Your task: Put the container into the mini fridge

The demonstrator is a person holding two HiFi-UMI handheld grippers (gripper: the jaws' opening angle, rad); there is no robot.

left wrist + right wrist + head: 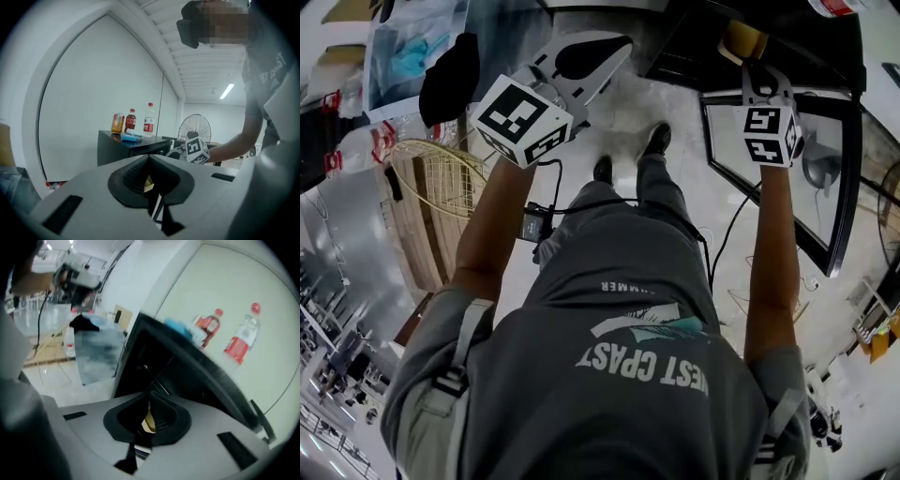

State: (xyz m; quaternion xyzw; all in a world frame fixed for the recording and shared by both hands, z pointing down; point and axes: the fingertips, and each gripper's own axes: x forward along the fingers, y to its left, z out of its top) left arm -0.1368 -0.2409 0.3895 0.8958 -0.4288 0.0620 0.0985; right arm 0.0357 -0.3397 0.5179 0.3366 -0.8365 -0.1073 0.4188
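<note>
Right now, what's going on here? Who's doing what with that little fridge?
A person stands at a black mini fridge whose glass door is open, with a hand-held gripper in each hand. The left gripper is held up off to the side, jaws together, empty. The right gripper is close to the open fridge, jaws also together with nothing between them. Bottles and a can stand on top of the fridge. Neither gripper holds a container.

This looks like a bare lab or test room, with plain white walls (pixel 93 84), a slatted ceiling (pixel 187 51) with a strip light (pixel 226 91), a pale shiny floor (pixel 623 117), a standing fan (pixel 194 127) far off, and drink bottles (pixel 148 118) on a black mini fridge (pixel 117 147).
</note>
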